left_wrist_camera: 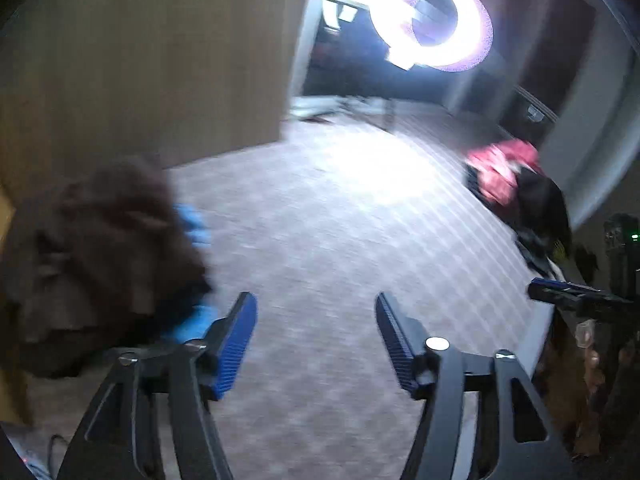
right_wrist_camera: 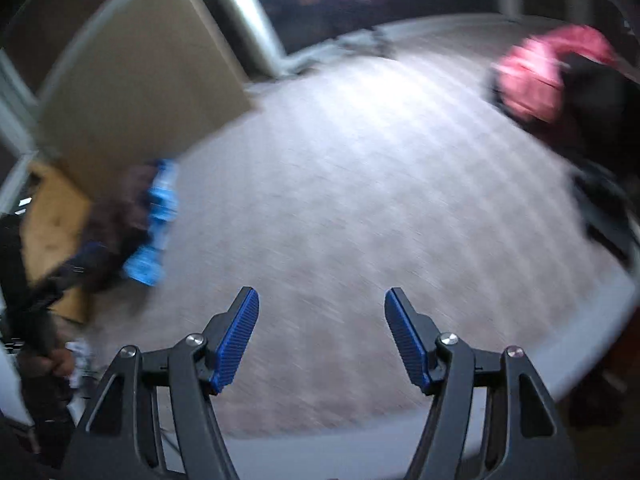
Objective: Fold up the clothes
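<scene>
A dark brown garment [left_wrist_camera: 96, 256] lies bunched at the left of the checked table cover [left_wrist_camera: 340, 240], on top of a blue garment [left_wrist_camera: 192, 224]. My left gripper [left_wrist_camera: 316, 312] is open and empty, just right of that pile. A pile of pink [left_wrist_camera: 500, 168] and black clothes [left_wrist_camera: 544, 204] sits at the far right. In the right wrist view my right gripper [right_wrist_camera: 322, 308] is open and empty above the cover [right_wrist_camera: 360, 200]. The brown and blue pile [right_wrist_camera: 156, 216] is at its left and the pink clothes [right_wrist_camera: 536, 76] at the far right. Both views are blurred.
A tan panel [left_wrist_camera: 140, 60] stands behind the table at the left. A bright ring light [left_wrist_camera: 432, 20] glares at the back. The other gripper's tip [left_wrist_camera: 560, 292] shows at the right edge. A cardboard box [right_wrist_camera: 52, 220] sits at the table's left.
</scene>
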Tool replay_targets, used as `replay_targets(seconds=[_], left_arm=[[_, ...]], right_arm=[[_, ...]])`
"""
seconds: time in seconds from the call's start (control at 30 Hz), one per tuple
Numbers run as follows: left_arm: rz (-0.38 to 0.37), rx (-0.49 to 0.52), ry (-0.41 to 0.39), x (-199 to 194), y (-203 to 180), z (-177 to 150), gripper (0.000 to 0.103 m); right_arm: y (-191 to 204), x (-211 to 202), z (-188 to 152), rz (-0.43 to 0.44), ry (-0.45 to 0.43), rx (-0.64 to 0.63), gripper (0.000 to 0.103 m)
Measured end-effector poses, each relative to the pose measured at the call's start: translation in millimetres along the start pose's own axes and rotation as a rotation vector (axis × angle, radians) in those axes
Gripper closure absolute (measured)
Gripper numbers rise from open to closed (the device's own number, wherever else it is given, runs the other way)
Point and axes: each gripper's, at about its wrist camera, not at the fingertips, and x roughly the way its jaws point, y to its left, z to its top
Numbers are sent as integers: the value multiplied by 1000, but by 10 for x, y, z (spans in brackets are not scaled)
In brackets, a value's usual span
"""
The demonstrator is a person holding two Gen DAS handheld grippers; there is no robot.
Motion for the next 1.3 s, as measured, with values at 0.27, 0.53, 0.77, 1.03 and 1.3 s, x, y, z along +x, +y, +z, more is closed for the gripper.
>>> replay_targets(seconds=[0.27, 0.53, 0.77, 1.03, 1.3], left_arm=[[43, -7, -2, -241, -557, -302, 37], [259, -167, -52, -856, -774, -820, 27], [392, -315, -80, -1395, -1337, -1495, 27], [414, -359, -88, -1802, -1911, -2018, 27], [437, -372, -146, -2100, -2141, -2187, 27]], right_arm=[[136, -567, -199, -122, -129, -126, 38], [352, -1061, -422, -103, -236, -349, 35], [240, -1420, -943, 3, -256, -492, 35], [160, -1838, -1432, 52, -292, -554, 35], [176, -2075, -1631, 68, -337, -578, 34]])
